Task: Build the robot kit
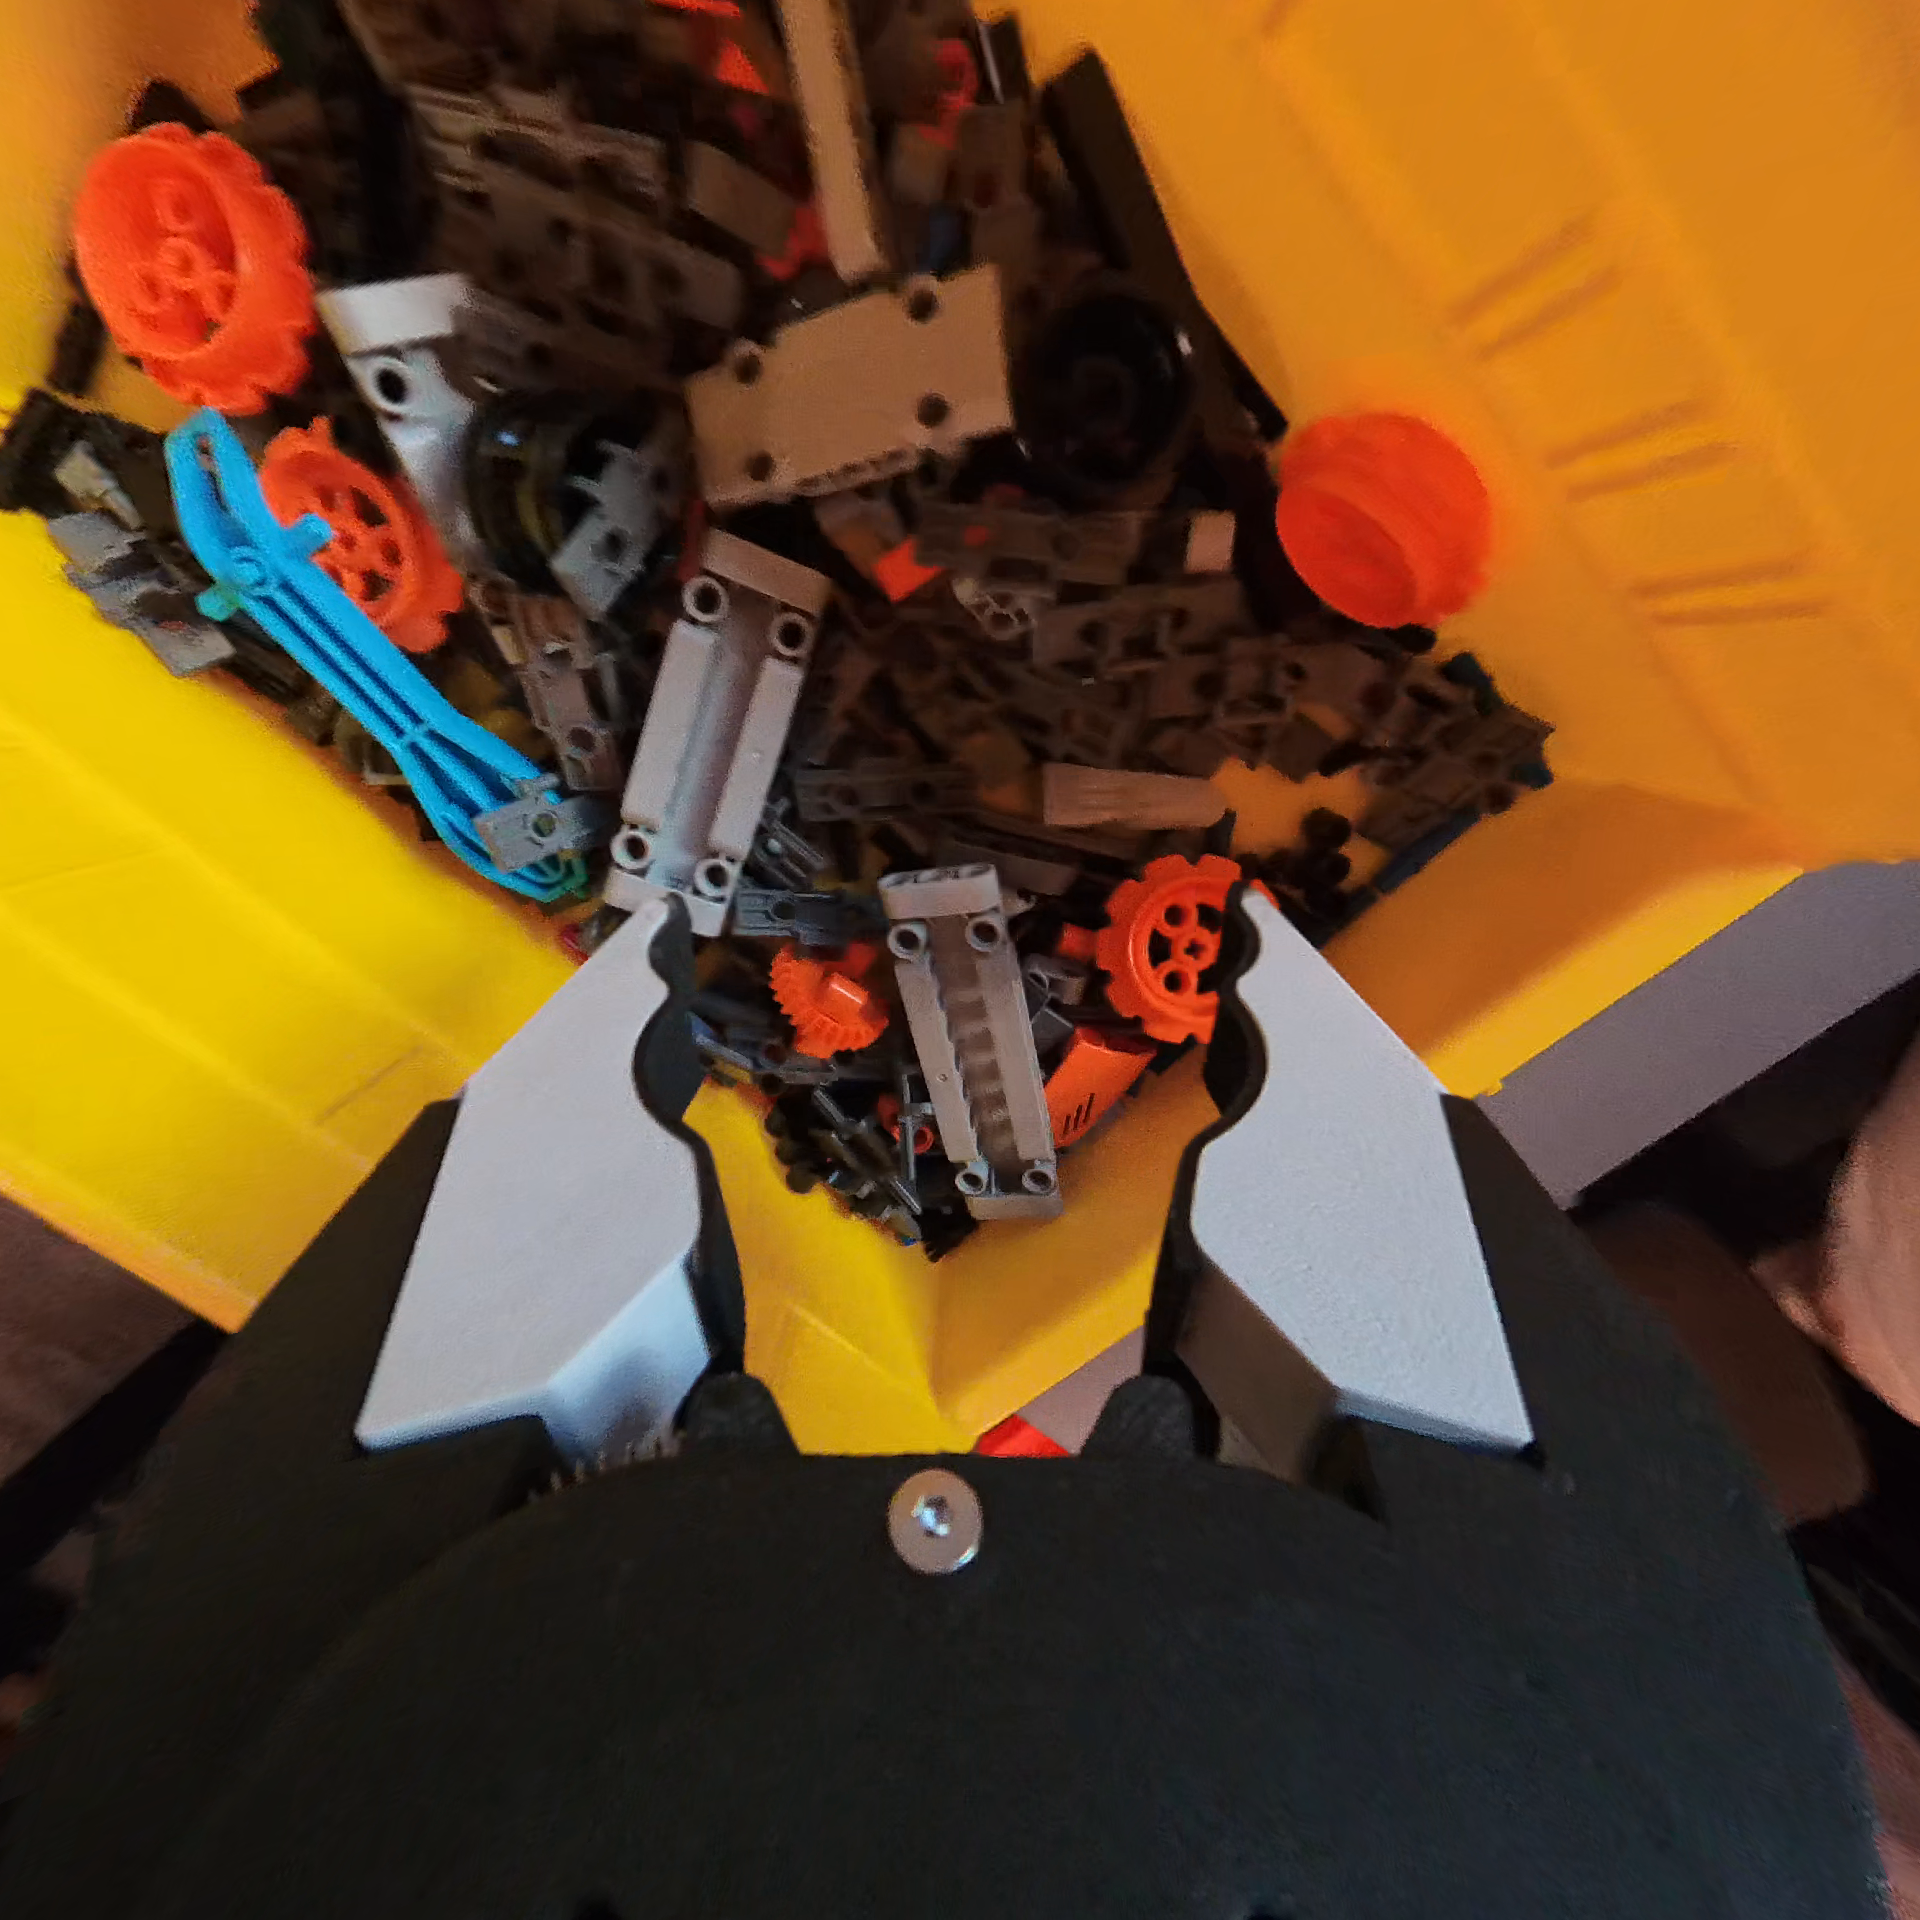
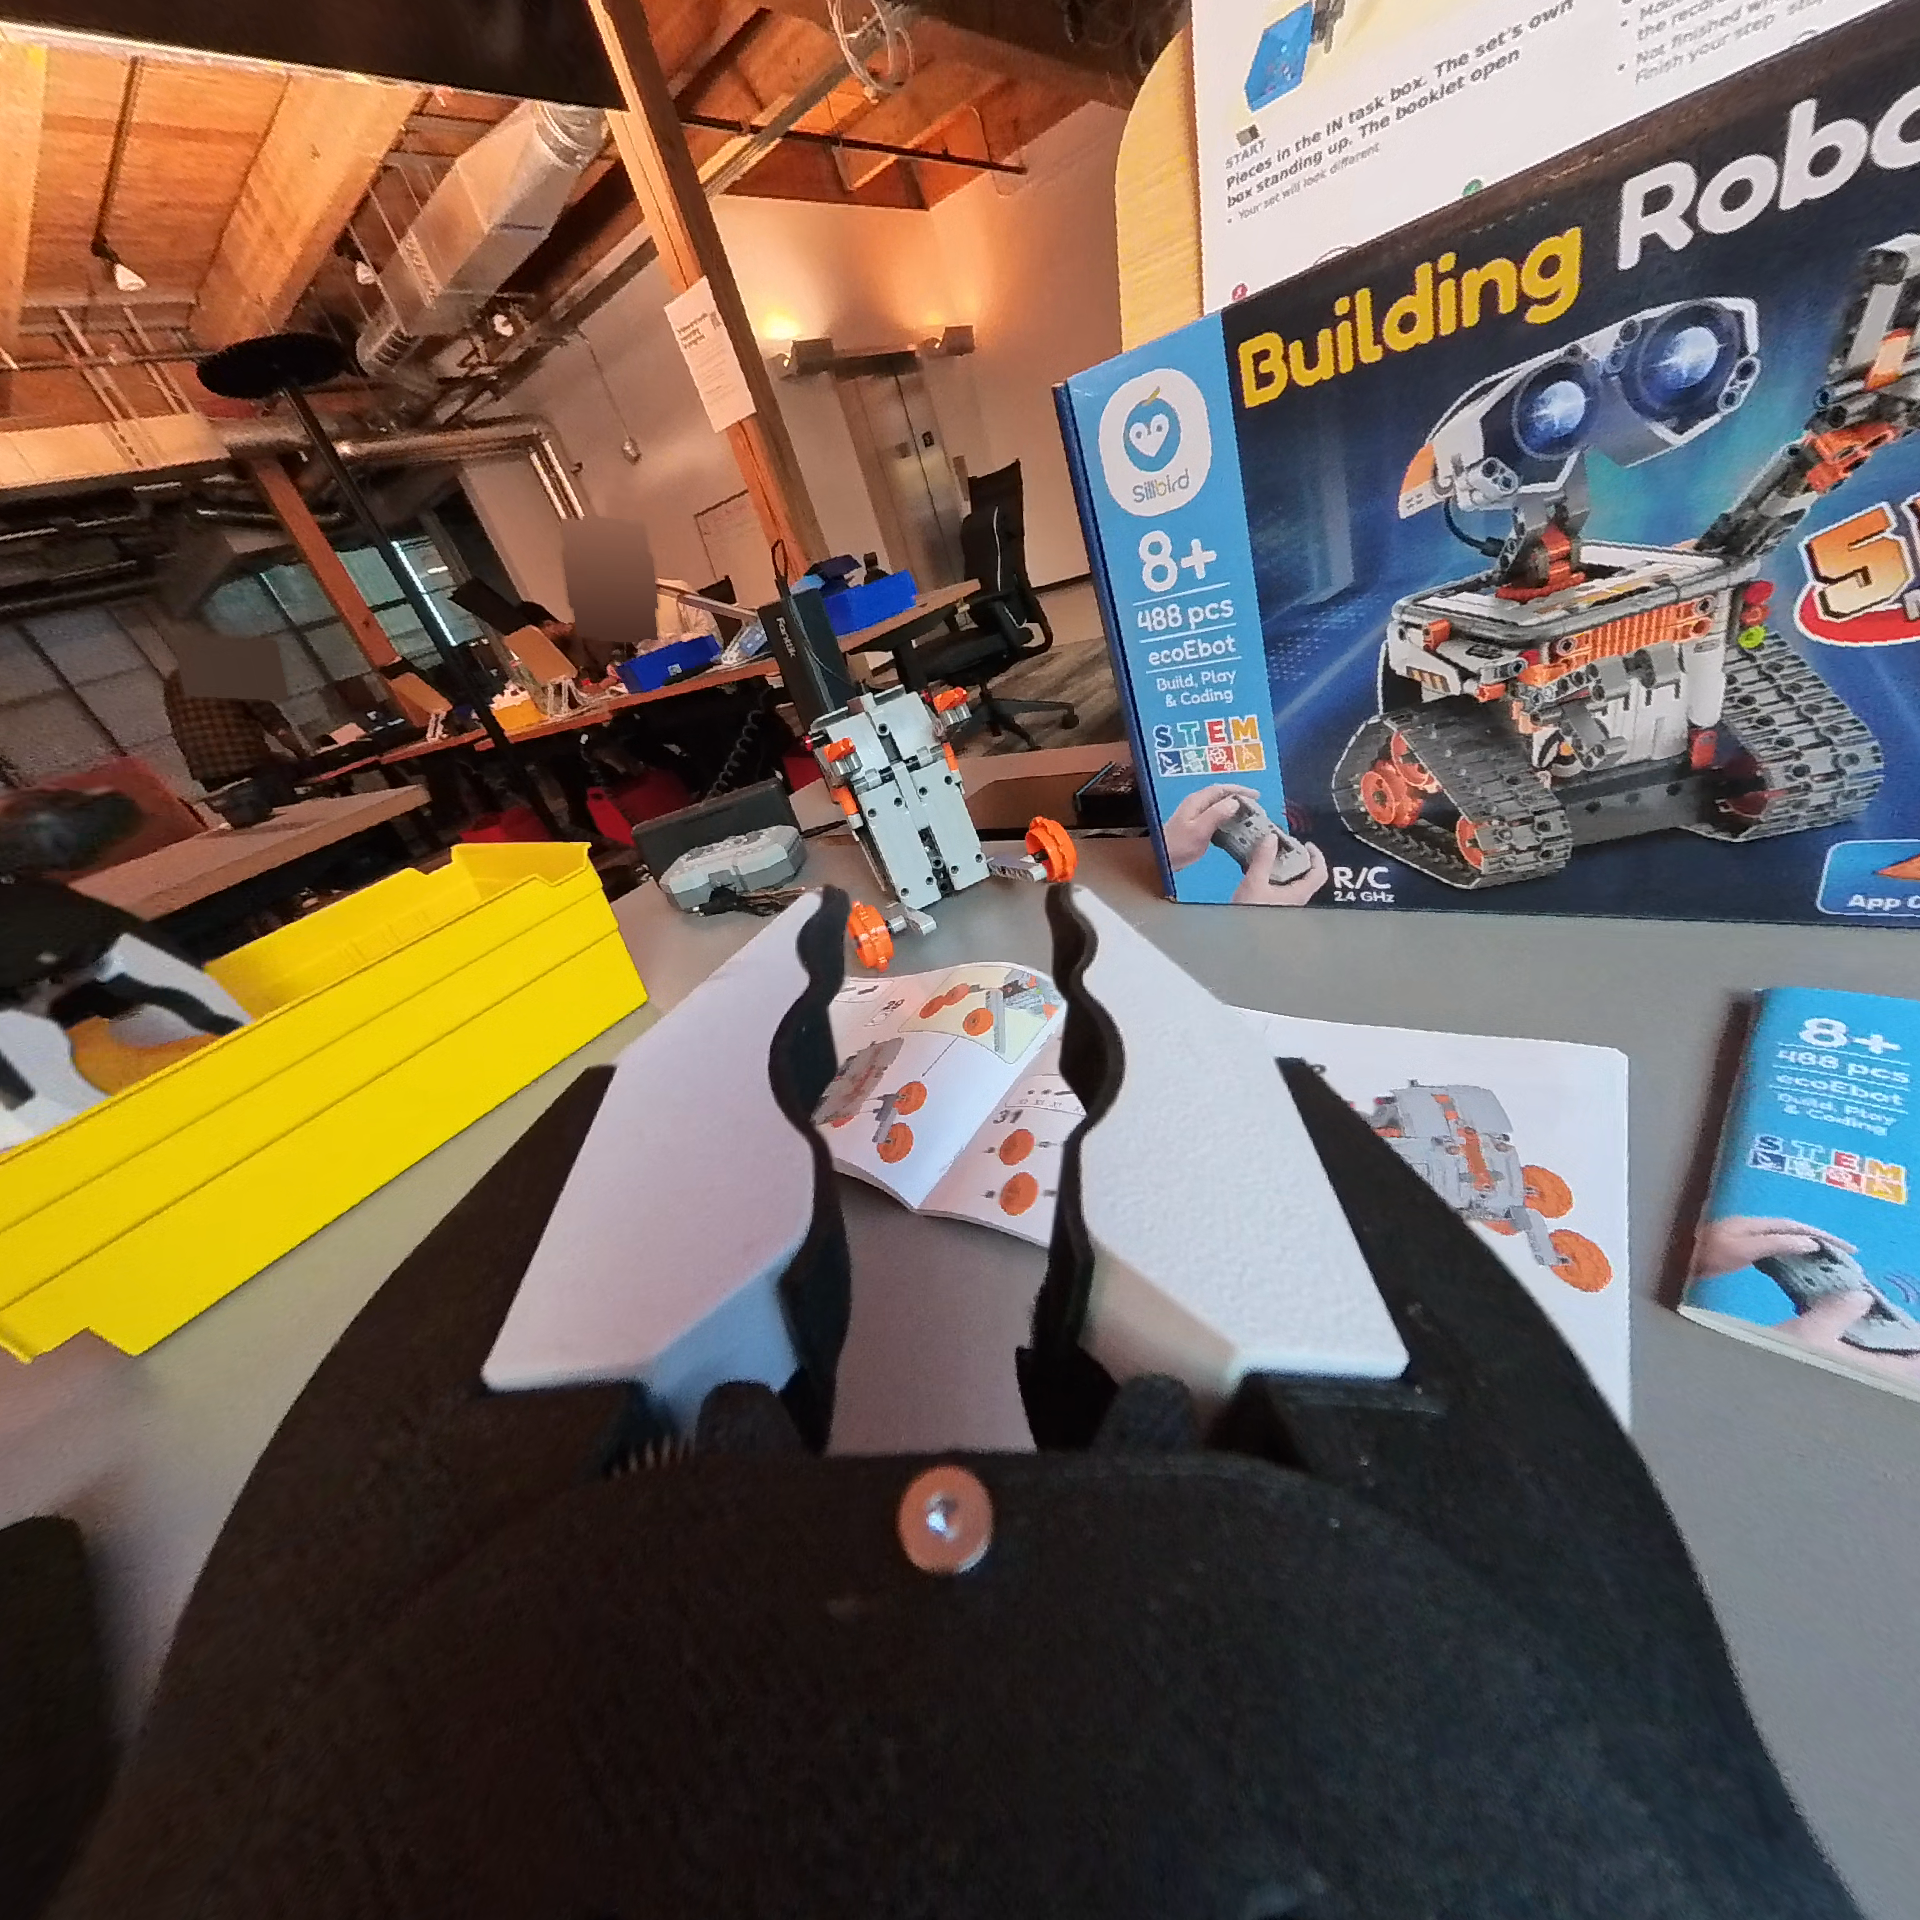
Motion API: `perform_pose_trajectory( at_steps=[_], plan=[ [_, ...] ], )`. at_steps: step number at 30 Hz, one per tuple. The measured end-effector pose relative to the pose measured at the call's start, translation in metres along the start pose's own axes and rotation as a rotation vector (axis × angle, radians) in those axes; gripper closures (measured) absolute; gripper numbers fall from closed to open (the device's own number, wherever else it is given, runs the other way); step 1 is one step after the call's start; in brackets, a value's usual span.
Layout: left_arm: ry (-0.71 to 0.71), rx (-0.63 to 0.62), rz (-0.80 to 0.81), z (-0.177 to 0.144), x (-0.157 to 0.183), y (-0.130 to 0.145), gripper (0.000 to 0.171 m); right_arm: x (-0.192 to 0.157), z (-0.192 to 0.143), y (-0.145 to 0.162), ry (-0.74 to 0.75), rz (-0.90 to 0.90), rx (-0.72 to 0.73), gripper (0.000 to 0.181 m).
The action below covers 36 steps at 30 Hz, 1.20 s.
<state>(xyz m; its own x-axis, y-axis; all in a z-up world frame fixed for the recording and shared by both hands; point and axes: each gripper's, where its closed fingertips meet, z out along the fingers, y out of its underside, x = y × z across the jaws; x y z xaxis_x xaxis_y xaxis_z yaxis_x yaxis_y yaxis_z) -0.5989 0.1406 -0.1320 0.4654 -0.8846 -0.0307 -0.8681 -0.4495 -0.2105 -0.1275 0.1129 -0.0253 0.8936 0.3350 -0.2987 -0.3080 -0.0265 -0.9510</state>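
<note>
1. Two tools are in play. The left tool is spread wide and grips nothing. It points down into the near corner of a yellow bin.
2. A grey ribbed beam and a small orange gear lie loose on the heap between its fingers. An orange toothed wheel sits just beside the tip of its right finger, though whether they touch is not clear.
3. Farther into the bin the heap is mostly dark grey and black pieces. A pale grey block lies just past the left finger. A long blue piece runs along the left wall, and a round orange hub rests against the right wall.
4. The right tool is parted by a moderate gap and is also empty. It hangs low over the counter, well apart from the bin, which is on its left.
5. An open instruction booklet lies flat under its fingers.
6. Beyond the fingertips a partly built grey and orange model stands upright, with a grey battery block to its left.
7. A large picture box stands at the far right, and a small blue booklet lies near right
</note>
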Motion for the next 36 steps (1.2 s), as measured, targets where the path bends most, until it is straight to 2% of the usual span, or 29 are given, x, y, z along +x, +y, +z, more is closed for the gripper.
perform_pose_trajectory(
  at_steps=[3,6,9,10,12,13,14,15,16,19,21,23,29,34,36],
  plan=[
    [-0.194,-0.042,0.131,0.007,-0.009,0.005,0.070,-0.002,0.002,0.003,-0.007,-0.005,-0.016,0.142],
    [-0.316,0.019,0.157,-0.003,-0.024,-0.008,0.096,-0.001,0.002,0.005,0.000,-0.020,-0.026,0.142],
    [-0.400,-0.001,0.172,-0.007,-0.044,-0.009,0.102,0.001,0.001,0.005,0.008,-0.017,-0.020,0.143],
    [-0.357,0.022,0.160,-0.005,-0.039,-0.011,0.107,0.002,0.001,0.005,0.010,-0.013,-0.019,0.143],
    [-0.184,0.087,0.112,-0.001,-0.016,-0.019,0.110,0.003,0.001,0.004,0.011,-0.004,-0.016,0.143],
    [-0.120,0.097,0.105,0.002,-0.006,-0.020,0.105,0.003,0.000,0.004,0.009,0.000,-0.013,0.143],
    [-0.097,0.066,0.115,0.007,-0.001,-0.017,0.089,0.003,0.000,0.004,0.007,0.004,-0.011,0.143],
    [-0.125,0.021,0.134,0.013,-0.003,-0.012,0.078,0.003,0.000,0.004,0.007,0.006,-0.011,0.143],
    [-0.161,0.031,0.152,0.015,-0.006,-0.016,0.078,0.003,0.001,0.004,0.007,0.006,-0.012,0.142],
    [-0.288,0.050,0.205,0.013,-0.022,-0.028,0.085,0.003,0.001,0.005,0.007,0.004,-0.020,0.142],
    [-0.316,0.071,0.212,0.011,-0.030,-0.037,0.086,0.003,0.001,0.006,0.009,0.001,-0.021,0.142],
    [-0.284,0.082,0.191,0.013,-0.032,-0.041,0.085,0.004,0.000,0.005,0.013,0.002,-0.016,0.143],
    [-0.166,0.038,0.160,0.018,-0.023,-0.030,0.076,0.005,-0.002,0.001,0.008,0.031,0.005,0.143],
    [-0.215,-0.015,0.192,0.010,-0.026,-0.009,0.074,0.004,-0.001,0.002,0.005,0.028,-0.001,0.142],
    [-0.207,0.002,0.191,0.005,-0.025,-0.007,0.081,0.003,-0.001,0.002,-0.002,0.029,-0.002,0.143]
  ],
)
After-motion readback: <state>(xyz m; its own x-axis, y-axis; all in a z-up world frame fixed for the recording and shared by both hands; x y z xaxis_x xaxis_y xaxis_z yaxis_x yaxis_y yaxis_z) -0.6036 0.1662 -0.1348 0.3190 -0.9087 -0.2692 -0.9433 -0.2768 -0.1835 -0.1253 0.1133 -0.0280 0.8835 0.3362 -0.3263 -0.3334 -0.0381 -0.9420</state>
